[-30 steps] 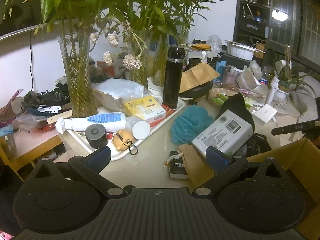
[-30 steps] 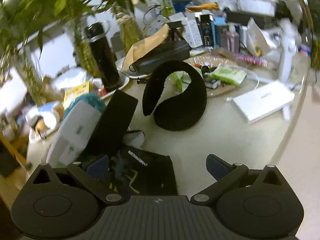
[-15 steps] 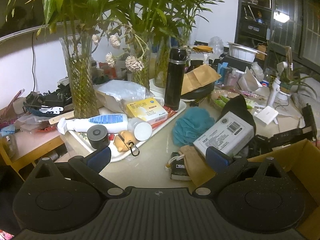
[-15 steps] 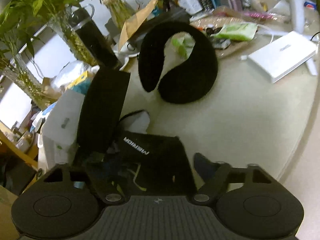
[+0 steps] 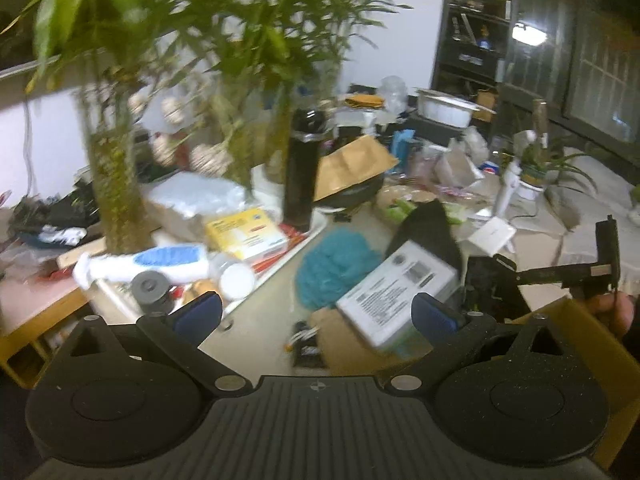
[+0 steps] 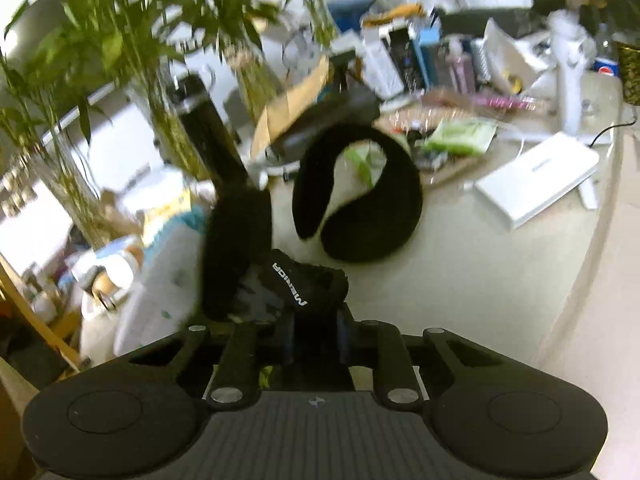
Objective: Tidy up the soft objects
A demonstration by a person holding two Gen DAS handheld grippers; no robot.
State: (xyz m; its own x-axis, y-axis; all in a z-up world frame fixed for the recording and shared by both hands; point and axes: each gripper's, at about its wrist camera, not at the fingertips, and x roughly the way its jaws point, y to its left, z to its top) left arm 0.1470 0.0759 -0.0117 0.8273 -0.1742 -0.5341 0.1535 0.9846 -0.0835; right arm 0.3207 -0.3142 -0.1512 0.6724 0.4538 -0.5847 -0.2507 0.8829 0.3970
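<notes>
My right gripper (image 6: pixel 314 332) is shut on a black glove with white lettering (image 6: pixel 298 286), held just above the cream table. Beyond it lie black earmuffs (image 6: pixel 360 200) curled in a ring. A black soft piece (image 6: pixel 236 248) leans on a white box (image 6: pixel 160 276) to the left. My left gripper (image 5: pixel 316 314) is open and empty above the table. Ahead of it lie a teal bath pouf (image 5: pixel 334 268) and the white box (image 5: pixel 394 294). The right gripper with the glove (image 5: pixel 486 282) shows at the right of the left wrist view.
A white tray (image 5: pixel 276 270) holds a lotion bottle (image 5: pixel 160 264), a yellow box (image 5: pixel 244 234) and small items. A black flask (image 5: pixel 302 176) and glass vases with plants (image 5: pixel 116 184) stand behind. A cardboard box (image 5: pixel 576 332) sits at the right. A white flat box (image 6: pixel 536 180) lies far right.
My right gripper has closed on the black glove and lifted it. My left gripper has shifted slightly; its view is blurred.
</notes>
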